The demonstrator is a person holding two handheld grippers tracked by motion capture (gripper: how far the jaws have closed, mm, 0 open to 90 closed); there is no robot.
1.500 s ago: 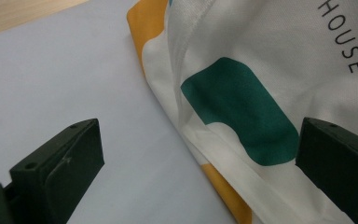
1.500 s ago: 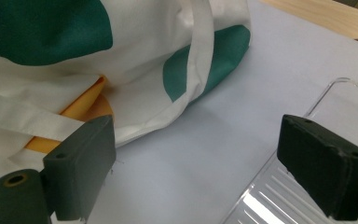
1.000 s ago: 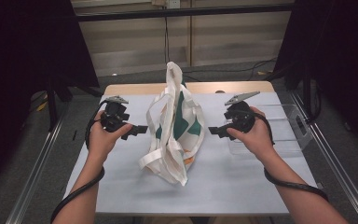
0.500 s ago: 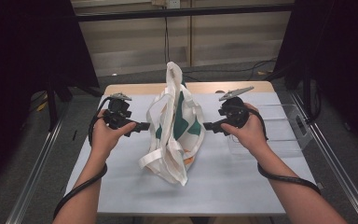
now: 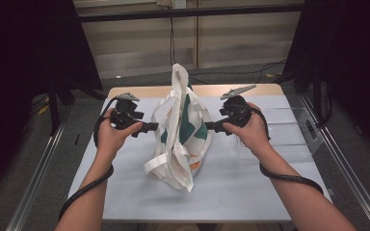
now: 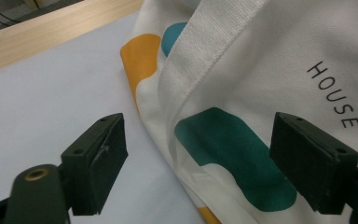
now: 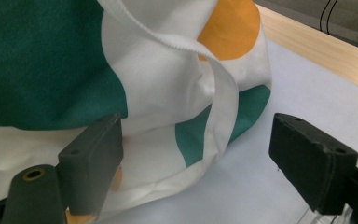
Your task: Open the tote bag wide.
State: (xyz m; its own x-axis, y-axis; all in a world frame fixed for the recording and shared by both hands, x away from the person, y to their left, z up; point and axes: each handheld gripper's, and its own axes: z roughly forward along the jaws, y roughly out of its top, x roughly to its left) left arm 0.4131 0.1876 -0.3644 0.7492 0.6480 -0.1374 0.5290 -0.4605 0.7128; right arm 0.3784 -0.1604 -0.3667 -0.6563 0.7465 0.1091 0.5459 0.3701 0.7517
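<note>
Left forearm: comes in from the near edge of the worktop [image 5: 250,192] and slants toward its middle, wrist about level.
Left hand [image 5: 110,137]: wrapped around the body of its tool, knuckles outward, cable looping back under the forearm.
Left hand-held gripper [image 5: 155,127]: held level, pointing right at the bag's side. Its jaws have just been closing, yet they stand spread; in the left gripper view the cloth with the teal patch lies between them and neither pad presses on it.
Bag [image 5: 180,130]: white cloth tote with teal and orange shapes and the word HOUSE, standing upright at the middle of the worktop, its straps drooping toward the near edge.
Right hand-held gripper [image 5: 206,127]: held level, pointing left at the bag's other side. Its jaws have been closing slightly and are spread; a white strap loops between them, untouched by either pad.
Right hand [image 5: 250,130]: gripping its tool from behind, wrist slightly raised.
Right forearm: runs from the near right corner toward the middle.
Clear box [image 5: 289,134]: near the right edge, behind the right hand.
</note>
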